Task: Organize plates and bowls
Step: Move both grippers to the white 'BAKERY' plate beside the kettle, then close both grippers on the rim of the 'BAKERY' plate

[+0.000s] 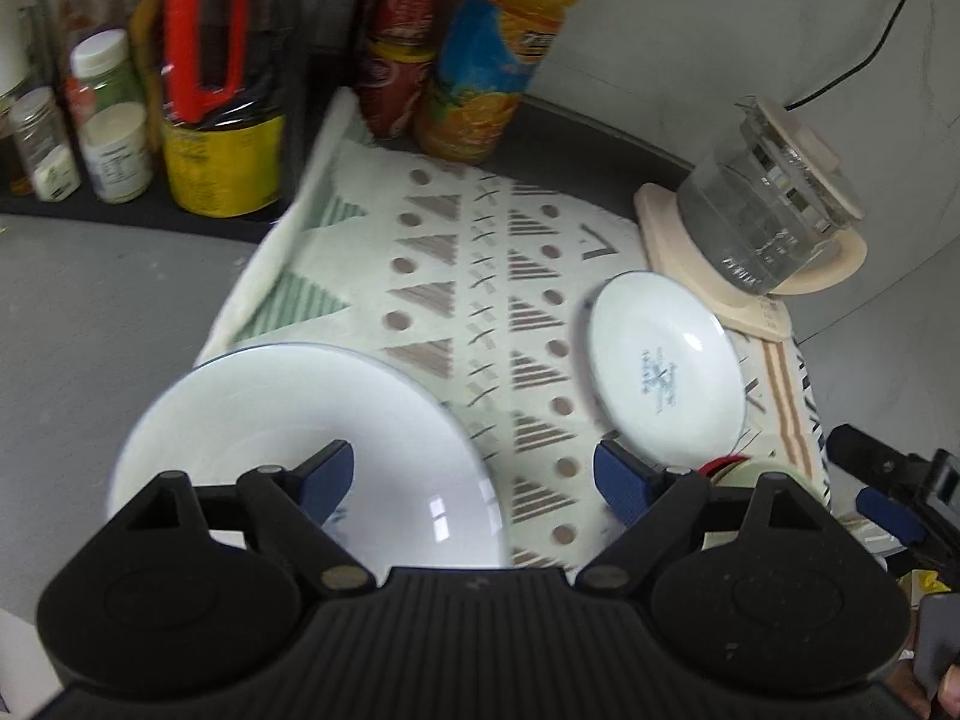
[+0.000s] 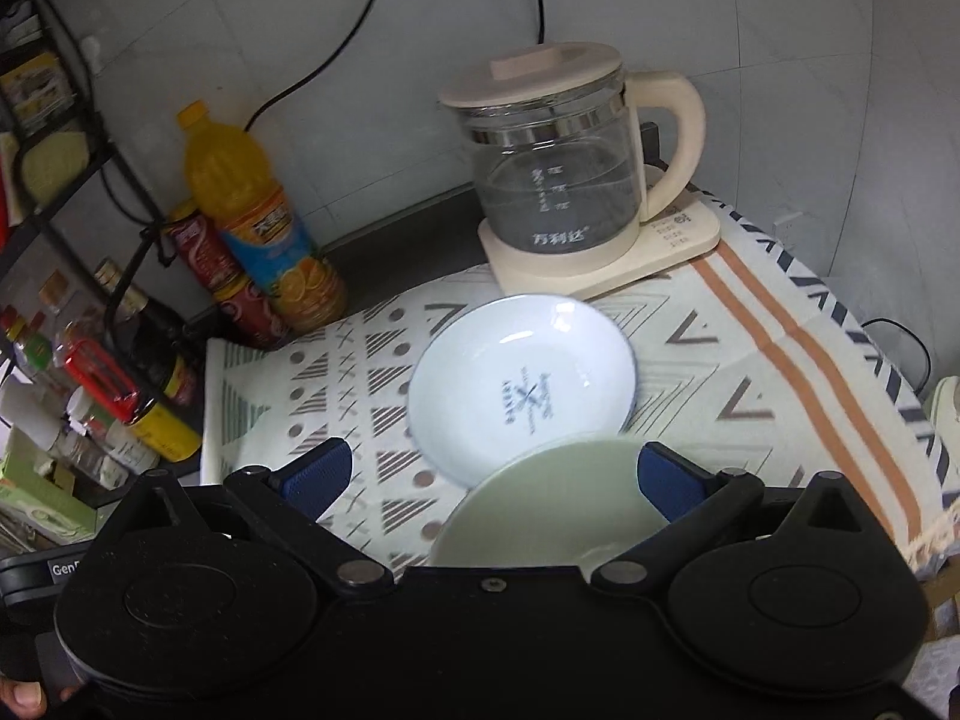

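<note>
On patterned cloth [image 2: 750, 360] over grey worktop [image 1: 90, 300], small white dish [image 2: 522, 384] mid-cloth, large white plate [image 1: 288, 438] under wide-open empty left tool [image 1: 474, 474], green bowl [image 2: 540, 516] under wide-open empty right tool [image 2: 492, 474], glass kettle [image 2: 558, 180] by tiled wall [image 2: 780, 30].

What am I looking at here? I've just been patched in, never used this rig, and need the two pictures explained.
There is no robot arm: a person holds a two-finger gripper in each hand, and a fisheye camera on each looks forward along its blue-padded fingers.

The left wrist view shows the left gripper, jaws open and holding nothing, above a large white plate on a patterned cloth.

The right wrist view shows the right gripper, also open and holding nothing, over a pale green bowl. Beyond it lies a small white dish with a blue mark.

Behind stand a glass kettle on its base and an orange drink bottle.
</note>
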A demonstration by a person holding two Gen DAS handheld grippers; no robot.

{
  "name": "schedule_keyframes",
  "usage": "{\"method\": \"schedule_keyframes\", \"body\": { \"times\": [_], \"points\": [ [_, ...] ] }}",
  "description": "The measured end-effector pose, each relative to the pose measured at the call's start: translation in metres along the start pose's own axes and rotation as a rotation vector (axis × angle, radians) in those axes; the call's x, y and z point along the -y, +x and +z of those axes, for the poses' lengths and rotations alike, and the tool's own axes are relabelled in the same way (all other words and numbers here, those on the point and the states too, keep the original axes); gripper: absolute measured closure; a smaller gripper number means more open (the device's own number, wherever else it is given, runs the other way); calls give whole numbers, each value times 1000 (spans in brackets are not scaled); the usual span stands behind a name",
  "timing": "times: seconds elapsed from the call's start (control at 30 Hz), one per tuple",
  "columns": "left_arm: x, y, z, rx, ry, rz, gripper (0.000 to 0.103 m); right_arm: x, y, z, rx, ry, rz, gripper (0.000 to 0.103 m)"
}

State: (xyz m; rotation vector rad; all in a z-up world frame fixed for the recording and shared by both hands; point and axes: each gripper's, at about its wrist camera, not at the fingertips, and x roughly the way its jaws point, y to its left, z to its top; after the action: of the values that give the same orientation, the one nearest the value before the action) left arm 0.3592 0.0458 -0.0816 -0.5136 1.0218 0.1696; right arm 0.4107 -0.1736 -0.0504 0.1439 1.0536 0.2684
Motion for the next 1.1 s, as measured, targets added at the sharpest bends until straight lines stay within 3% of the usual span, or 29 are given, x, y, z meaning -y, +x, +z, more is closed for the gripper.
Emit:
{"method": "schedule_keyframes", "body": {
  "times": [0.37, 0.5, 0.6, 0.77, 0.83, 0.93, 1.1],
  "points": [
    [54, 37, 19, -22, -31, -46, 18, 45, 42, 42, -116, 4, 40, 7],
    [59, 56, 21, -56, -92, -52, 24, 61, 62, 52, -179, 22, 70, 22],
    [58, 70, 20, -77, -132, -50, 33, 71, 77, 58, -224, 32, 97, 39],
    [54, 100, 17, -132, -205, -66, 54, 91, 107, 65, -308, 66, 111, 54],
    [52, 111, 16, -151, -235, -72, 64, 98, 120, 67, -346, 79, 118, 64],
    [50, 126, 15, -173, -260, -71, 74, 109, 141, 68, -401, 104, 132, 70],
    [48, 141, 17, -188, -285, -71, 80, 117, 167, 68, -466, 107, 143, 77]
  ]
}}
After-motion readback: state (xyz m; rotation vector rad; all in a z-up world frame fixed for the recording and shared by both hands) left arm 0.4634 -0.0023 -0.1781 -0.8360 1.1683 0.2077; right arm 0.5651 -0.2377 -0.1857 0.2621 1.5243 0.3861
